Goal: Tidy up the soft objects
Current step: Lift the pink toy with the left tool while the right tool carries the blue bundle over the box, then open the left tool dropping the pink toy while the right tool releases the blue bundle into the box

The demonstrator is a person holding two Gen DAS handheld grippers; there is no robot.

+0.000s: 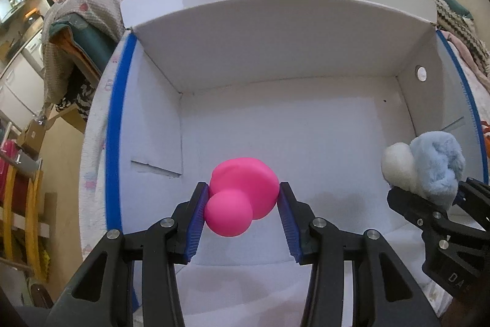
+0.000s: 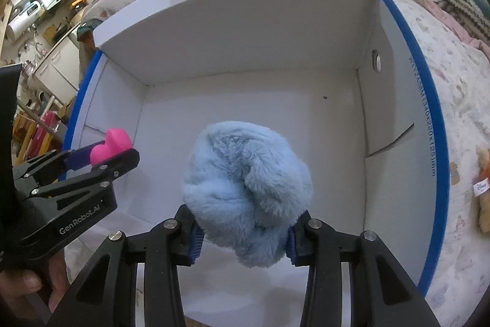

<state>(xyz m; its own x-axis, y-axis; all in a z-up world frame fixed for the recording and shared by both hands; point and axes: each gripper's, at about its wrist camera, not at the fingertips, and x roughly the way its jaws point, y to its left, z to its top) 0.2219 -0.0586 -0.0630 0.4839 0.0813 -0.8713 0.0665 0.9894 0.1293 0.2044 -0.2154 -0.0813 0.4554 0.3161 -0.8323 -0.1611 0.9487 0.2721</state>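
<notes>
Left claw (image 1: 243, 204): clamped on a hot-pink rubbery toy (image 1: 242, 198); the blue ribbed pads (image 1: 196, 222) press both its flanks, and it hangs above the box floor.
Pink toy shape: two smooth rounded lobes, the small ball nearer the camera and the bigger lobe behind it at 1 o'clock.
Right claw (image 2: 245, 230): clamped on a light-blue plush toy (image 2: 248, 192); fur bulges out over both pads, and the bundle hides most of the tips.
Plush toy from the left wrist view: at 3 o'clock, pale blue fur with a cream-white part (image 1: 398, 167) on its left side, held over the box's right wall.
Pink toy from the right wrist view: at 9 o'clock, gripped by the other black claw, near the box's left wall.
Box (image 1: 275, 45): white cardboard, open at the top, flaps edged in blue tape (image 1: 118, 124), one far flap folded inward; a small round hole (image 1: 421, 72) sits in the right wall at 2 o'clock.
Box floor: bare white except for a tiny dark speck toward 1 o'clock.
Under the box: a bed with a pale printed quilt (image 2: 453, 100).
Hand (image 2: 27, 287): fingers wrapped round the left tool's black handle, at 8 o'clock in the right wrist view.
Background: kitchen shelves and cupboards (image 2: 46, 8) at 10 o'clock, blurred.
</notes>
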